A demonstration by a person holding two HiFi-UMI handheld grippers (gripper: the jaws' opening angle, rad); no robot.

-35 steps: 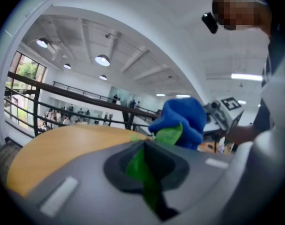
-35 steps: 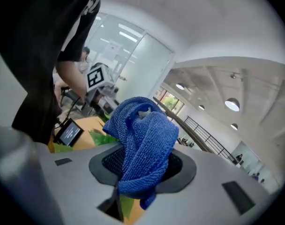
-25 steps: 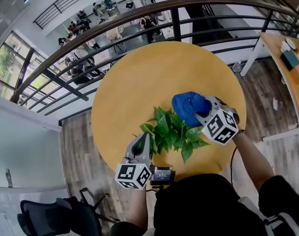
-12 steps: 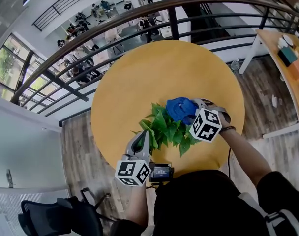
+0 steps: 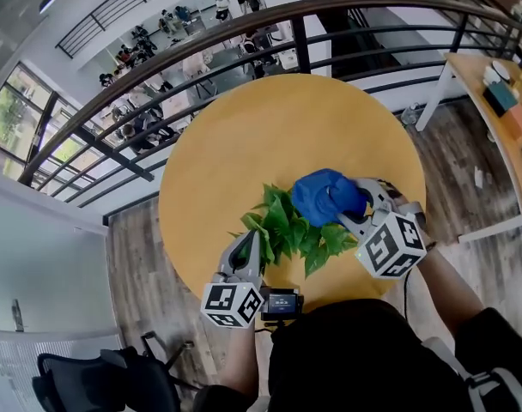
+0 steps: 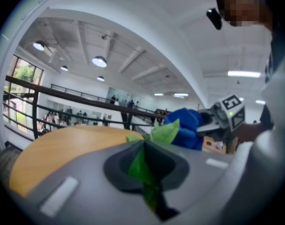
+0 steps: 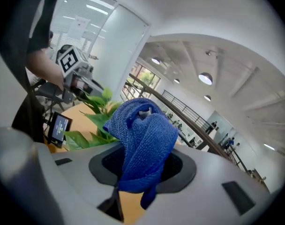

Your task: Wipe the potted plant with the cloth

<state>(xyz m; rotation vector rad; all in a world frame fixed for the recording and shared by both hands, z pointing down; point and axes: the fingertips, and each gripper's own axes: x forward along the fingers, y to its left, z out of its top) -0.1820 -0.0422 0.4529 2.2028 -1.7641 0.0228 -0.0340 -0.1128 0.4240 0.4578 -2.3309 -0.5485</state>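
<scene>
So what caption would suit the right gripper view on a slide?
Right hand-held gripper clamps a bunched blue knitted cloth beside the green leafy plant.

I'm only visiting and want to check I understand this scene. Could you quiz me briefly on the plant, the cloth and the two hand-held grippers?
1. True or false: the right gripper is shut on the blue knitted cloth.
2. What does the left gripper pinch? A) a green leaf B) a pen C) nothing
3. Fill in: the leafy green potted plant stands on a ___ wooden table.
Key: 1 true; 2 A; 3 round.
</scene>
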